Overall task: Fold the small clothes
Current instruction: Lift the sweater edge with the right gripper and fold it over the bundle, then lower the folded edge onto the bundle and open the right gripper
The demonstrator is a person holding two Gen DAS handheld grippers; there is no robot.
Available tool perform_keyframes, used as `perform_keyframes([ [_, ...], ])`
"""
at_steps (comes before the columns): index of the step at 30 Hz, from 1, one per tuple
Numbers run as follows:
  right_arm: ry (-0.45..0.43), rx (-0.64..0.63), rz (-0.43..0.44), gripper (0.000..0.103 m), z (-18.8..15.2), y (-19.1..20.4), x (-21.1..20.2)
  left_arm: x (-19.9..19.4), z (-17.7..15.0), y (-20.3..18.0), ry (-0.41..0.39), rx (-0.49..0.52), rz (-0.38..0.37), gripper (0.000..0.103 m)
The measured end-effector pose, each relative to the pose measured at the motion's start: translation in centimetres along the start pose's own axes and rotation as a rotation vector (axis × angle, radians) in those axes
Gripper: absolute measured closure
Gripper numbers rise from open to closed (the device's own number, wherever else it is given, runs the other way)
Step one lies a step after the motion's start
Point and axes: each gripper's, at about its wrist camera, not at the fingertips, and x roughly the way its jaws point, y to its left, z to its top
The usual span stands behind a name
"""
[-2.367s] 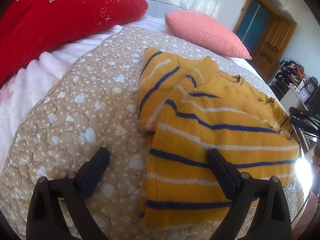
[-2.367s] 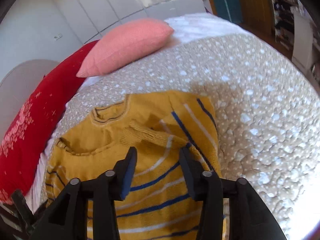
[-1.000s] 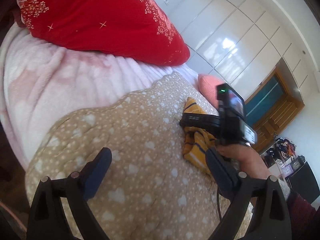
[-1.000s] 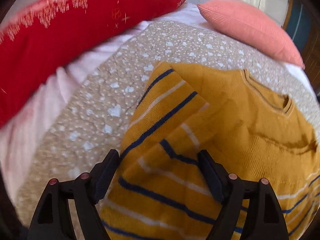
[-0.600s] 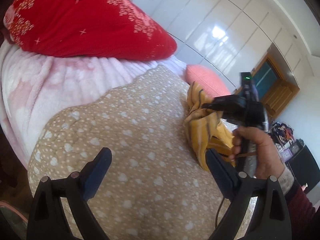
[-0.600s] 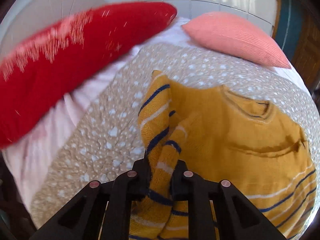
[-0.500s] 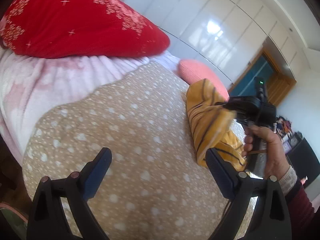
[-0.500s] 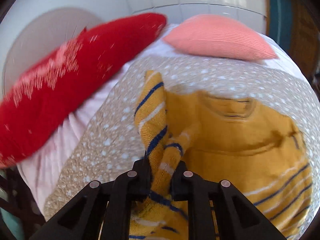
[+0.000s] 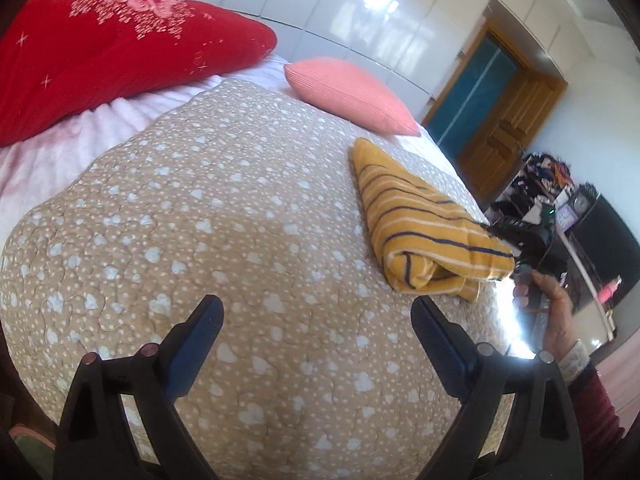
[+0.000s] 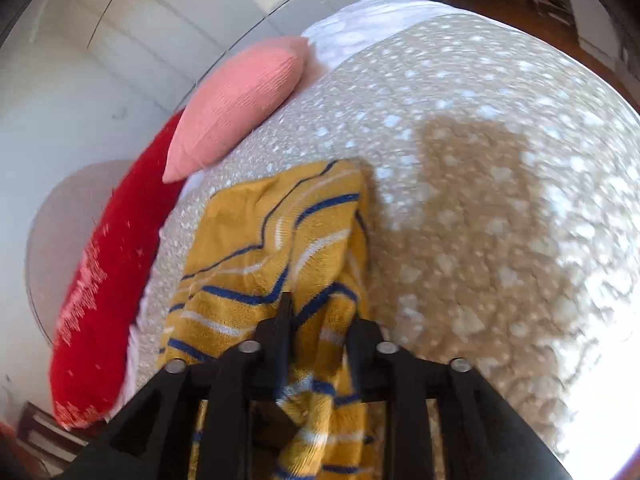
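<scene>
A yellow sweater with blue and white stripes [image 9: 416,220] lies folded over on the beige spotted quilt [image 9: 240,240] at the right. My right gripper [image 10: 320,320] is shut on the sweater's edge [image 10: 280,240] and holds the fold over the rest of it. In the left wrist view the right gripper [image 9: 516,236] shows at the sweater's near right corner, held by a hand. My left gripper [image 9: 316,316] is open and empty above bare quilt, left of and nearer than the sweater.
A red embroidered pillow [image 9: 100,48] lies at the back left and a pink pillow [image 9: 348,92] at the back. A pink blanket [image 9: 60,152] edges the quilt's left. A wooden door [image 9: 504,112] and cluttered furniture stand right of the bed.
My right gripper shut on the sweater's left side and carried it up and over to the right, folding it. My left gripper swung away from the sweater and stayed open.
</scene>
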Motion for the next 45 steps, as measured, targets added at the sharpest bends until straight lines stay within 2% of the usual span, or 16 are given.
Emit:
perform_keyframes([
  [5,-0.085,-0.161,0.023,0.057,-0.4,3.3,-4.7,1.0,-0.5,-1.9,0.026,0.038,0.011,0.009],
  [7,-0.054,-0.192,0.079,0.046,-1.5,4.6,-5.3,1.6,-0.9,-2.5,0.047,0.047,0.004,0.009],
  [9,-0.020,-0.224,0.085,0.024,-2.7,5.3,-4.8,1.8,-1.2,-3.2,0.061,0.058,-0.006,0.009],
  [10,-0.008,-0.249,0.074,0.024,-3.6,5.6,-4.3,1.9,-1.3,-3.5,0.064,0.067,-0.008,0.009],
  [11,0.020,-0.285,0.069,0.028,-4.7,5.9,-3.6,1.9,-1.3,-3.9,0.067,0.080,-0.008,0.009],
  [12,0.093,-0.326,0.085,0.075,-5.6,5.9,-2.4,1.8,-1.3,-4.2,0.066,0.093,-0.007,0.009],
  [13,0.145,-0.321,0.072,0.098,-6.6,5.2,-1.7,1.7,-1.1,-4.3,0.062,0.104,-0.006,0.009],
  [20,0.167,-0.132,0.093,0.098,-7.4,-1.3,-1.4,4.0,2.7,-3.8,0.093,0.109,-0.020,0.009],
  [25,0.059,-0.088,0.227,0.064,-5.7,-1.4,-5.2,9.6,6.8,-4.2,0.179,0.086,-0.126,0.008],
  [27,-0.009,-0.071,0.200,0.021,-4.2,-1.5,-5.5,12.4,8.2,-5.2,0.208,0.097,-0.157,0.008],
  [32,0.045,-0.027,0.111,0.016,-0.7,-2.1,0.4,21.2,9.6,-7.2,0.368,0.046,-0.273,0.007],
  [34,0.091,0.005,0.144,0.020,-0.5,-2.1,2.9,23.9,9.1,-7.2,0.429,-0.026,-0.345,0.002],
  [36,0.148,0.026,0.215,0.054,-0.7,-1.3,5.2,24.0,9.0,-7.7,0.415,-0.024,-0.349,0.002],
  [38,0.154,0.018,0.231,0.062,-0.5,0.0,5.9,23.0,9.8,-8.5,0.425,0.008,-0.365,0.038],
  [39,0.149,0.012,0.254,0.066,-0.1,0.8,5.7,22.4,10.4,-8.8,0.412,0.032,-0.354,0.042],
  [45,0.039,-0.089,0.345,0.066,1.0,4.2,2.4,17.9,14.0,-10.6,0.289,0.176,-0.260,0.040],
])
